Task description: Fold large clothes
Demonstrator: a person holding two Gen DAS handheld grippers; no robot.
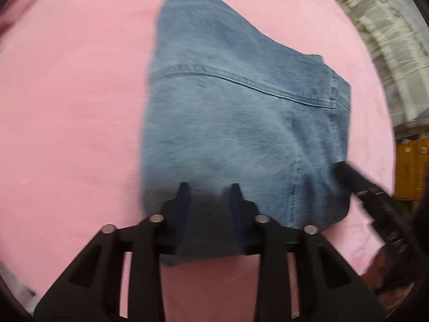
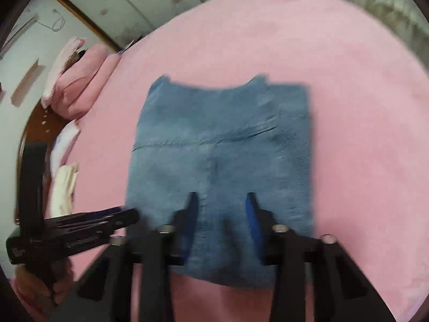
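Both grippers, left gripper (image 1: 209,187) and right gripper (image 2: 221,197), have denim of the folded jeans (image 2: 222,147) between their jaws, apparently pinched, on the pink bedcover (image 2: 348,80); lift both near corners evenly toward twelve o'clock, keeping the edge taut.

The jeans (image 2: 219,161) under my jaws are faded blue denim, paler in patches, with darker blue stitched seams. The bed (image 2: 348,80) is plain pink, like the pillows (image 2: 80,86). My grippers are black with blue pads (image 2: 254,222). The cupboard (image 1: 410,171) is orange-brown.
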